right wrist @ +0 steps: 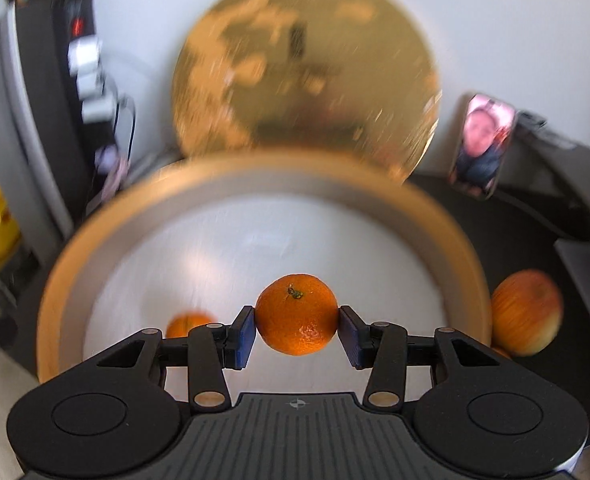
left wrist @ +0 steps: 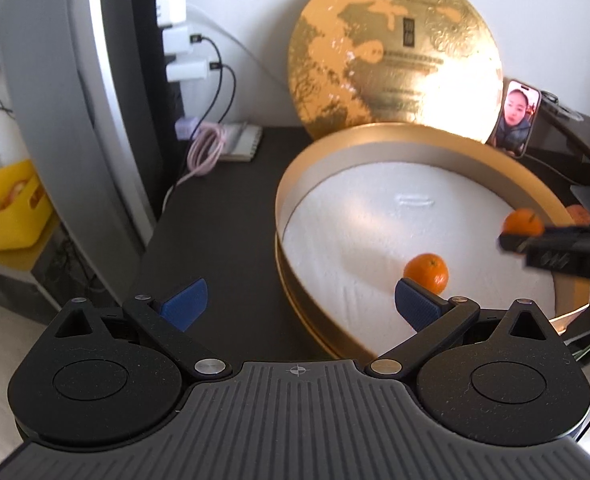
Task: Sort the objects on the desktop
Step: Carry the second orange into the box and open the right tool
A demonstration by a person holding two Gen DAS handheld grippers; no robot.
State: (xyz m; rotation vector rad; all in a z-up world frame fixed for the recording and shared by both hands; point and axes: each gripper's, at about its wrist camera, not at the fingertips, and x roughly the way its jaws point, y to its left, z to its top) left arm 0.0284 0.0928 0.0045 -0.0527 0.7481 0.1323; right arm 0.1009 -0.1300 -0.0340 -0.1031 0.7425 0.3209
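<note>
2 tangerines [right wrist: 296, 314], 1 apple [right wrist: 526, 312]

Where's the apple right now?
In the right wrist view the apple sits on the dark desk just outside the right rim of the gold box, right of the mandarin held by the right gripper.
</note>
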